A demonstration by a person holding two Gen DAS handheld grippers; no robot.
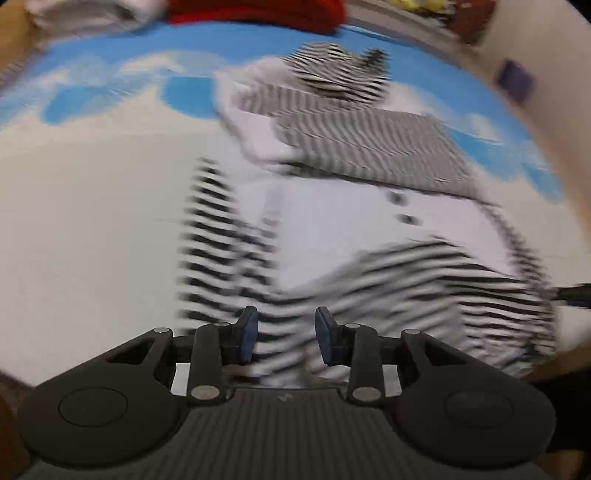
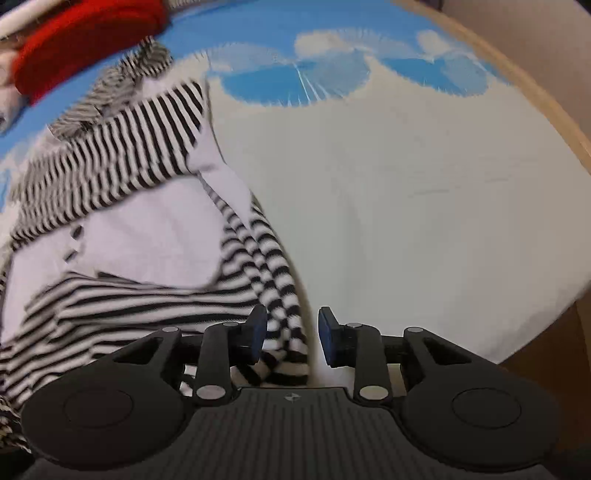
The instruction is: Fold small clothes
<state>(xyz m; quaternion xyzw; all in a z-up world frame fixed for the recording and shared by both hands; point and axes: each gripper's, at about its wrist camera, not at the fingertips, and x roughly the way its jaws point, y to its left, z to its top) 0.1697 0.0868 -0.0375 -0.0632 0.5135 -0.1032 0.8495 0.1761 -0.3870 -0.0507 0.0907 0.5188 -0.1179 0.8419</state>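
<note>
A small black-and-white striped garment (image 1: pixel 332 206) with a plain white panel lies partly folded on a table covered by a blue-and-white cloud-print cloth (image 1: pixel 92 206). The left wrist view is motion-blurred. My left gripper (image 1: pixel 286 334) is open, just above the garment's near striped edge, holding nothing. In the right wrist view the same garment (image 2: pixel 147 229) fills the left half. My right gripper (image 2: pixel 293 334) is open over the garment's right striped sleeve (image 2: pixel 273 273), with cloth showing between the jaws but not pinched.
A red garment (image 1: pixel 258 11) and pale clothes (image 1: pixel 88 11) lie at the far edge; the red one also shows in the right wrist view (image 2: pixel 81 40). The table's wooden rim (image 2: pixel 546 107) curves along the right. Bare cloth (image 2: pixel 424 192) lies right of the garment.
</note>
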